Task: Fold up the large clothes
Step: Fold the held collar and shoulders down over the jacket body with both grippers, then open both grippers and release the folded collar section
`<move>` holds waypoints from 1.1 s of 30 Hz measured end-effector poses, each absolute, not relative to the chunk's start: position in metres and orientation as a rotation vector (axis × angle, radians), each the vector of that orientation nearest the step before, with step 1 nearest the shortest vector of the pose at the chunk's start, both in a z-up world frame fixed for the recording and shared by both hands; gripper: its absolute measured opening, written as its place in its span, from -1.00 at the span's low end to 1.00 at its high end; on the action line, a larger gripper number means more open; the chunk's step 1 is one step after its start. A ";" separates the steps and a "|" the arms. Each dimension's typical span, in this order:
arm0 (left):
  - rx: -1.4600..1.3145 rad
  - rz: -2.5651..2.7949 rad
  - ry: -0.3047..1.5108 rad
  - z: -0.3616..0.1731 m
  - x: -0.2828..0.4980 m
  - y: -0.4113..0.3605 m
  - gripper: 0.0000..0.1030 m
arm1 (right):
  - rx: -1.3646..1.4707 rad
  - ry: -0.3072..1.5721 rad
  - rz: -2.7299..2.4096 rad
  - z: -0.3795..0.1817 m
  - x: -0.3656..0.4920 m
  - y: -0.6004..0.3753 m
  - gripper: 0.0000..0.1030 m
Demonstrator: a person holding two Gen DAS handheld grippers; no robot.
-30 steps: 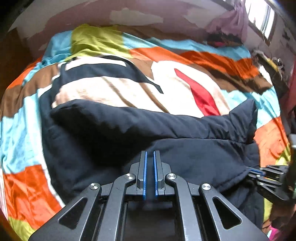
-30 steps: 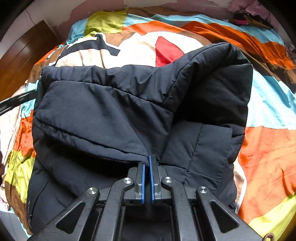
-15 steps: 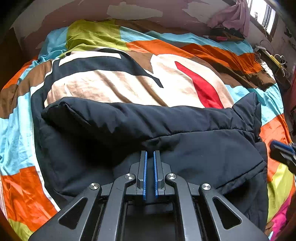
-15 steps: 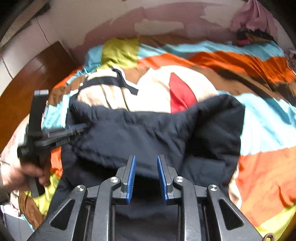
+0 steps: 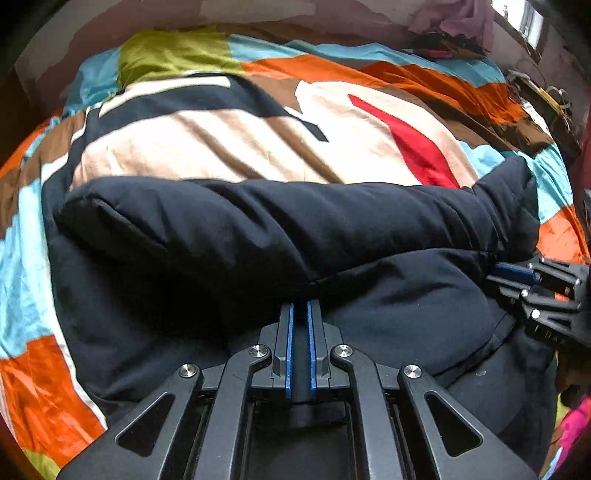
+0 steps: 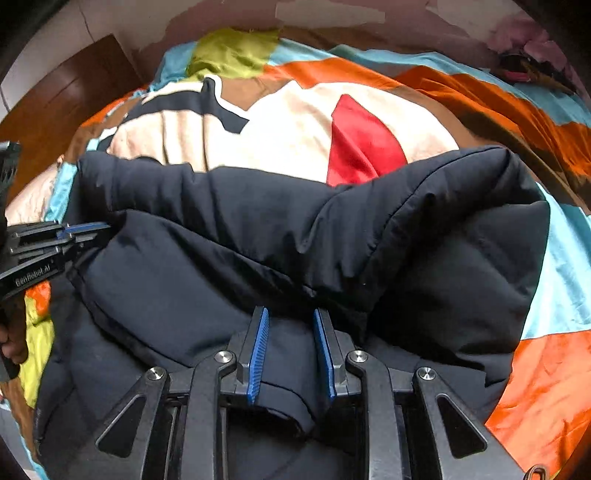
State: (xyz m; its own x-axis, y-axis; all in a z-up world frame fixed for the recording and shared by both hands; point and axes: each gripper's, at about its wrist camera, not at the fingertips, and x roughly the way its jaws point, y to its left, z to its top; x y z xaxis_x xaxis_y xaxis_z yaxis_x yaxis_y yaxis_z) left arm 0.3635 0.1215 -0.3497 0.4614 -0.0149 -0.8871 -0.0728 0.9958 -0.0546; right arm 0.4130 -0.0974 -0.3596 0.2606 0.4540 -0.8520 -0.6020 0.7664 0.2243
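A patchwork bedspread; pinkish clothes, perhaps, behind.

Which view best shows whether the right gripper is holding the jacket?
The right wrist view. The right gripper is seen head-on, its blue pads apart with a fold of the dark jacket lying loosely between them, not pinched. The left wrist view catches that gripper only side-on at the frame edge, against the jacket's right side.

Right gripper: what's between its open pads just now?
In the right wrist view, a fold of the dark jacket lies between the right gripper pads, which stand apart and don't pinch it.
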 end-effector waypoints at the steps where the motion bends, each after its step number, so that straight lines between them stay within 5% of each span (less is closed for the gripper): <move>1: -0.094 0.040 1.092 -0.350 0.364 0.122 -0.90 | -0.160 1.095 0.717 -0.361 0.413 -0.096 -0.56; 10: -0.148 0.075 1.045 -0.326 0.327 0.121 -0.90 | -0.100 1.056 0.693 -0.329 0.393 -0.108 -0.50; 26: -0.017 0.075 1.147 -0.350 0.333 0.104 -0.90 | -0.117 1.162 0.694 -0.352 0.394 -0.103 -0.38; 30: -0.032 0.075 1.140 -0.346 0.319 0.103 -0.90 | -0.104 1.131 0.717 -0.337 0.378 -0.110 0.14; 33: -0.053 0.079 1.150 -0.345 0.303 0.103 -0.90 | -0.102 1.129 0.734 -0.331 0.362 -0.113 0.14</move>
